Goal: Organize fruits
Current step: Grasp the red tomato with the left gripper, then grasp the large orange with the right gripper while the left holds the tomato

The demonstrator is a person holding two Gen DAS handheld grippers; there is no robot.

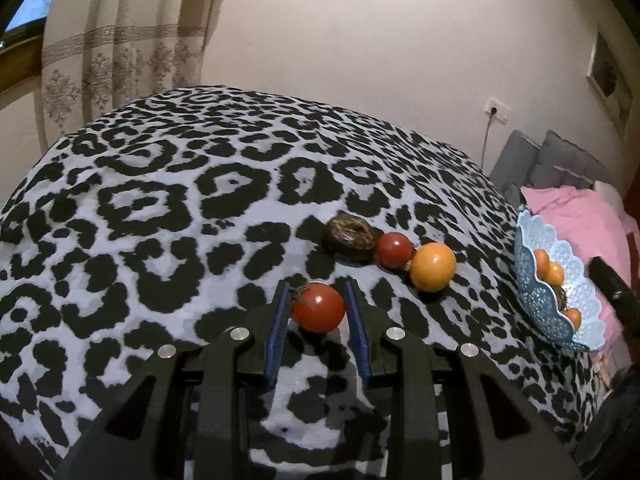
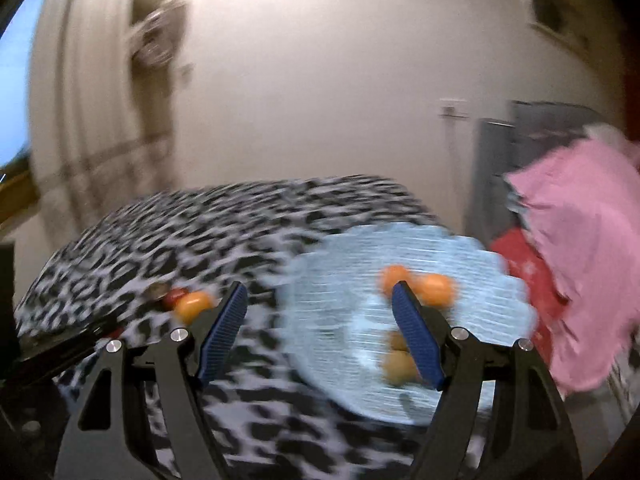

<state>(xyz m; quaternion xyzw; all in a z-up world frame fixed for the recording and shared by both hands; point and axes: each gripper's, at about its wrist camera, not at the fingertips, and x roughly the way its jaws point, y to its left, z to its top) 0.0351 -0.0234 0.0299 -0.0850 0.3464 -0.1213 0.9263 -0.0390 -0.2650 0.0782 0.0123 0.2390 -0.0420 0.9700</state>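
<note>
In the left wrist view a red tomato (image 1: 318,307) lies on the leopard-print cloth between the blue pads of my left gripper (image 1: 318,289); the jaws stand just beside it, a small gap on each side. Behind it lie a dark brown fruit (image 1: 349,236), a smaller red fruit (image 1: 393,249) and an orange (image 1: 433,267). The light blue lace basket (image 1: 536,300) at the right edge holds several orange fruits. In the blurred right wrist view my right gripper (image 2: 320,292) is open wide and empty, above the near left part of the basket (image 2: 344,280).
The round table (image 1: 160,200) under the black-and-white cloth drops off on all sides. A pink blanket (image 1: 576,208) and grey cushions lie beyond the right edge. Curtains hang at the back left. A dark part of the other gripper (image 1: 612,288) shows at the right.
</note>
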